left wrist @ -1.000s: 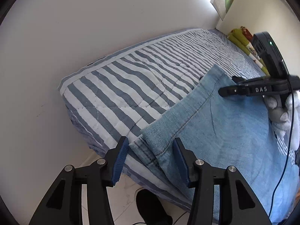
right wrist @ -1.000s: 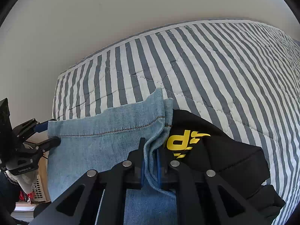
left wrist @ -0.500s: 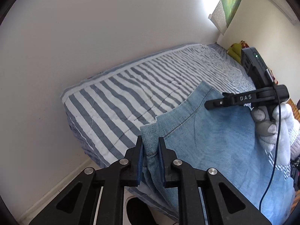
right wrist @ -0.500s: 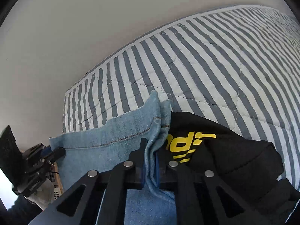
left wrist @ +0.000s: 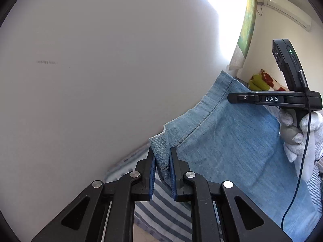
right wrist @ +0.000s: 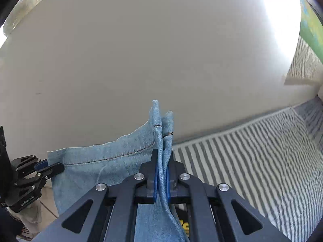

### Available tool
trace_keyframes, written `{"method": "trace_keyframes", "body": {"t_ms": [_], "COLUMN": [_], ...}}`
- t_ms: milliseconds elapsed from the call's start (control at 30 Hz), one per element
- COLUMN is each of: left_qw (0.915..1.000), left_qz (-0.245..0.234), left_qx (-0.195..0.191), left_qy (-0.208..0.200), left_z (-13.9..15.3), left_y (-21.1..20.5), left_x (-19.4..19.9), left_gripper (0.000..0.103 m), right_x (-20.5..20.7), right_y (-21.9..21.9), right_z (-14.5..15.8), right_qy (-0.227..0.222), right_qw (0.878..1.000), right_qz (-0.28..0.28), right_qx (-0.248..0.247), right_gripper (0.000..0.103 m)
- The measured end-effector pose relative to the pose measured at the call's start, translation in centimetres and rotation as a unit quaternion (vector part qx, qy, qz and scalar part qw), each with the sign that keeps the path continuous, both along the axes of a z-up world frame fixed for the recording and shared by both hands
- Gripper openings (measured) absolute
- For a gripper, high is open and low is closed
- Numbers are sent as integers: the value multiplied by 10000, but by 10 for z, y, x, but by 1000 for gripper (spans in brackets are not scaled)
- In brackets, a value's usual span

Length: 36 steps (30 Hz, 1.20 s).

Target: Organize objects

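Denim is sitting pinched between the blue pads [left wrist: 151, 168] of the left tool [left wrist: 162, 171], jaws nearly closed on one corner of the hem of the light-blue jeans [left wrist: 228, 141]. Right tool [right wrist: 161, 179] is clamping the opposite hem corner, jaws closed tight on folded layers of the same jeans [right wrist: 97, 167]. Jeans are hanging stretched between both tools, raised above the striped bed [right wrist: 252, 165], in front of a plain wall [left wrist: 101, 70]. Gloved hand [left wrist: 300, 131] is gripping the right tool's handle. Black garment with yellow print [right wrist: 184, 227] is showing partly below the right tool.
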<state>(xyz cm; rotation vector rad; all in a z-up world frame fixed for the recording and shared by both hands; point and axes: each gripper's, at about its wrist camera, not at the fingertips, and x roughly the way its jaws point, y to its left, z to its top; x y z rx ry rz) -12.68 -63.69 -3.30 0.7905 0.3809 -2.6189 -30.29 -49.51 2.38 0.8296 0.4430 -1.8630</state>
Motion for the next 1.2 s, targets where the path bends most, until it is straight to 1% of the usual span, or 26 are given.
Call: {"method": "trace_keyframes", "body": {"t_ms": [33,67,100,167,200,233,300,367,433,467,533,600,667,700,733,800,867,933,1000,1033,1067,1100,1133,1200], "left_qw": [9999,9996,9993,9978,9962,9940,9875,9822,9803,9800,9813,9849,9891,9910,9922,9922,9889,9819,9705,9628,9539,9445,9330,9037], "left_qz": [78,163,224,194,217,190,90,115,200,317,508,530,303,115,-74,-555,-1115,-1703,-2288,-2599,-2915,-3206,-3514,-4150], "left_qx": [-111,-203,-208,-112,-94,-76,-5,-46,-46,-62,-80,-87,-75,-69,-64,-123,-159,-197,-231,-229,-213,-185,-164,-289], "left_qy": [-41,-111,-233,-617,-840,-1074,-1573,-1873,-1966,-1962,-1857,-1648,-1441,-1330,-1245,-1112,-969,-810,-730,-704,-685,-687,-762,-1007], "left_z": [1,-3,-11,-39,-55,-72,-102,-121,-122,-118,-102,-81,-60,-49,-40,-23,-5,14,29,32,34,34,31,15], "left_y": [-4,-8,-12,-18,-19,-19,-19,-21,-25,-28,-32,-28,-9,6,17,59,112,172,235,265,295,326,361,428], "left_x": [-4,-8,-12,-22,-26,-30,-35,-35,-29,-25,-13,0,13,16,14,13,10,0,-6,-7,-8,-10,-6,3], "left_gripper": [13,13,13,13,13,13,14,17,29,30,31,31,31,31,31,31,31,31,31,31,31,31,31,31], "right_x": [-10,-15,-21,-34,-40,-46,-57,-68,-68,-62,-44,-19,21,42,62,101,148,194,234,245,260,269,281,304], "right_y": [0,-12,-22,-31,-29,-18,9,49,104,136,203,278,353,380,417,491,562,628,683,715,738,759,782,811], "right_z": [1,-9,-21,-46,-53,-52,-41,-15,15,30,53,69,76,78,83,80,64,46,20,6,-10,-21,-28,-49], "right_qy": [-52,-152,-329,-614,-680,-701,-833,-918,-1105,-1079,-918,-882,-748,-664,-592,-444,-487,-510,-518,-664,-884,-1067,-1202,-1554], "right_qw": [10000,9998,9990,9959,9943,9936,9923,9900,9865,9856,9838,9806,9746,9707,9654,9490,9240,8948,8642,8488,8302,8127,8003,7798], "right_qz": [-21,-6,-4,-271,-425,-572,-787,-1054,-1197,-1266,-1484,-1704,-2080,-2282,-2511,-3093,-3766,-4423,-5004,-5245,-5503,-5729,-5874,-6059], "right_qx": [15,161,310,607,709,671,462,204,-186,-299,-406,-409,-345,-353,-389,-412,-462,-340,-90,-36,21,71,12,-250], "right_gripper": [5,5,6,9,14,14,14,14,14,14,14,14,14,14,14,14,14,14,14,14,14,15,15,15]}}
